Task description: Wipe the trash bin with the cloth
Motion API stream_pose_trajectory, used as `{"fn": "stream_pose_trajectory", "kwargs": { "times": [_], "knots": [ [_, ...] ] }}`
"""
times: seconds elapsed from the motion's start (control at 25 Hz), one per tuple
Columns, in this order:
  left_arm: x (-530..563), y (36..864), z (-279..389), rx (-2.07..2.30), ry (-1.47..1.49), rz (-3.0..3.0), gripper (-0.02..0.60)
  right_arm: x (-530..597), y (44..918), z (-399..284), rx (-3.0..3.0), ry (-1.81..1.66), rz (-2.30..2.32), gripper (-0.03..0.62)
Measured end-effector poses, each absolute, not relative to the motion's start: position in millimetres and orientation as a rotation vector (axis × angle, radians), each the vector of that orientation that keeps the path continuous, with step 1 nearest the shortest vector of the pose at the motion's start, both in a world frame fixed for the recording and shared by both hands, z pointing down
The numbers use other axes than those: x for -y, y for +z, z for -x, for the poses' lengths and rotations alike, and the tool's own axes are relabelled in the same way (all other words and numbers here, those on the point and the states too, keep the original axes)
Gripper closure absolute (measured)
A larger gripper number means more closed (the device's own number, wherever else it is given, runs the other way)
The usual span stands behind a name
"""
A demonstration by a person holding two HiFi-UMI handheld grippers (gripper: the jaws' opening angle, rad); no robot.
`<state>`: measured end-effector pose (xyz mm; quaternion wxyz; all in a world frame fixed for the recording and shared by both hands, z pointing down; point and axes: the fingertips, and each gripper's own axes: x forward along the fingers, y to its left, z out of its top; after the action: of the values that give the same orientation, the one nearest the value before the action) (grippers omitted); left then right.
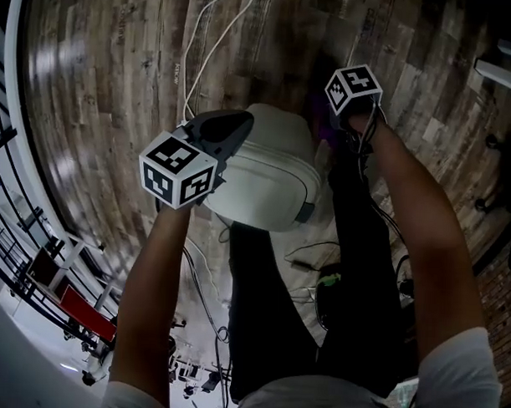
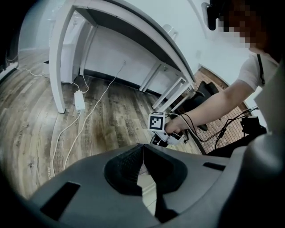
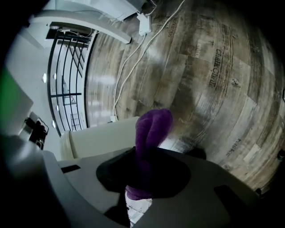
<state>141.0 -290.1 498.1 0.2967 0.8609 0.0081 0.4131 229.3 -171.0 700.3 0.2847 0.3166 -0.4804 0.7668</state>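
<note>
Currently, the right hand-held gripper (image 3: 149, 156) is clenched on the purple cloth (image 3: 153, 129), just beside the white trash bin (image 1: 269, 187) at its 2 o'clock. The left hand-held gripper (image 1: 233, 123), jaws closed tip to tip, sits at the bin's 10 o'clock edge.

You are in an office-like workroom: a wood-plank floor (image 1: 117, 85), a long white desk (image 2: 133, 26) on slim white legs by the wall, a power strip (image 2: 79, 101) with white cables (image 1: 203, 38) trailing across the floor, and a black railing (image 3: 67, 75).
</note>
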Motion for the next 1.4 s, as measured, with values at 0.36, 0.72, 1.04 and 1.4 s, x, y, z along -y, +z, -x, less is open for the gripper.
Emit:
{"fn": "stream_pose_trajectory", "kwargs": {
  "times": [0.36,0.72,1.04,1.4],
  "knots": [
    [327.9,520.1,-94.4,-0.113,1.076,-2.340,0.577,269.7,704.5,-128.8,1.374,2.271,-0.895,0.497],
    [357.5,542.7,-40.0,-0.021,1.063,-2.304,0.577,337.9,713.9,-32.4,1.344,2.532,-0.779,0.497],
    [352.2,554.7,-41.0,-0.052,1.059,-2.285,0.577,291.8,749.2,-44.9,1.183,2.416,-0.766,0.497],
    [336.7,558.2,-66.7,-0.110,1.075,-2.263,0.577,256.7,757.2,-79.9,1.124,2.434,-0.807,0.497]
  ]
}}
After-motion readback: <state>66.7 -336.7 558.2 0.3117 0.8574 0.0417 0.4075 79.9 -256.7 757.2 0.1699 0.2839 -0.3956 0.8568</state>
